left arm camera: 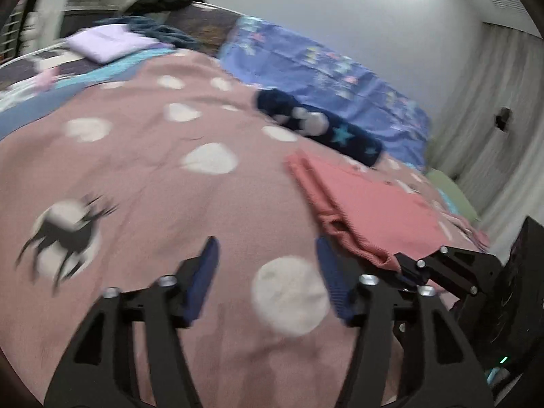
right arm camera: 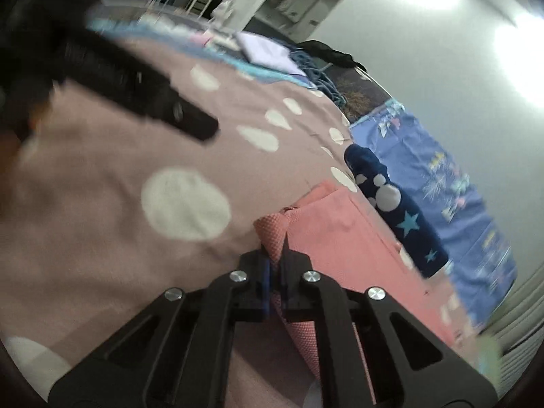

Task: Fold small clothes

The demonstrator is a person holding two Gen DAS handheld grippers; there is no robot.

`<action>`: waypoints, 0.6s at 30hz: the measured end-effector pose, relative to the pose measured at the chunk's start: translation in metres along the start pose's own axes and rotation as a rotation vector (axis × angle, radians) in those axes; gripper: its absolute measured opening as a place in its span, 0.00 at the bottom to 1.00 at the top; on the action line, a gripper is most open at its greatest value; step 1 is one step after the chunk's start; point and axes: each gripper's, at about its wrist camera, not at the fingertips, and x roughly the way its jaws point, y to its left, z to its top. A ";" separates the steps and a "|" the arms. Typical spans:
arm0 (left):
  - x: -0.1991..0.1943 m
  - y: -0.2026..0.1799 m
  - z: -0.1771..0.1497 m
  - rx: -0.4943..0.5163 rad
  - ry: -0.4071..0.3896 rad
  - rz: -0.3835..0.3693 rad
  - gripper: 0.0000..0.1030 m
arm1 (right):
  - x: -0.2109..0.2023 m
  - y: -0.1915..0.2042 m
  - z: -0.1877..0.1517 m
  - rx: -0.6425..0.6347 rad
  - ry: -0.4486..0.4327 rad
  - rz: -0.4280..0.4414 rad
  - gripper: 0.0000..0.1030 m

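Both tools share one build: the left gripper and the right gripper have matte black linkage arms with triangular cut-outs, joined by round silver screw heads. Their fingers carry ribbed blue pads. A small green light glows on the right gripper's black body in the left wrist view.

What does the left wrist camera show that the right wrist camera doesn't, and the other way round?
Only the left wrist view shows the dark horse print on the pink spotted blanket, and the left gripper open over bare blanket.

Only the right wrist view shows the right gripper shut on a corner of the coral garment.

Both show that garment, the navy star-patterned piece beside it, the blue sheet and a folded lilac cloth farther back.
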 end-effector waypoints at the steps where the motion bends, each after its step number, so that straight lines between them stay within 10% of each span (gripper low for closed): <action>1: 0.009 -0.001 0.007 0.003 0.009 -0.033 0.61 | 0.000 -0.008 0.001 0.041 0.006 0.027 0.04; 11: 0.154 0.000 0.057 -0.173 0.215 -0.271 0.58 | 0.000 -0.013 0.003 0.117 0.029 0.054 0.04; 15: 0.184 0.007 0.075 -0.274 0.194 -0.301 0.03 | -0.001 -0.016 0.006 0.150 0.026 0.066 0.04; 18: 0.167 0.003 0.084 -0.275 0.089 -0.311 0.00 | -0.011 -0.012 0.009 0.145 0.010 0.065 0.04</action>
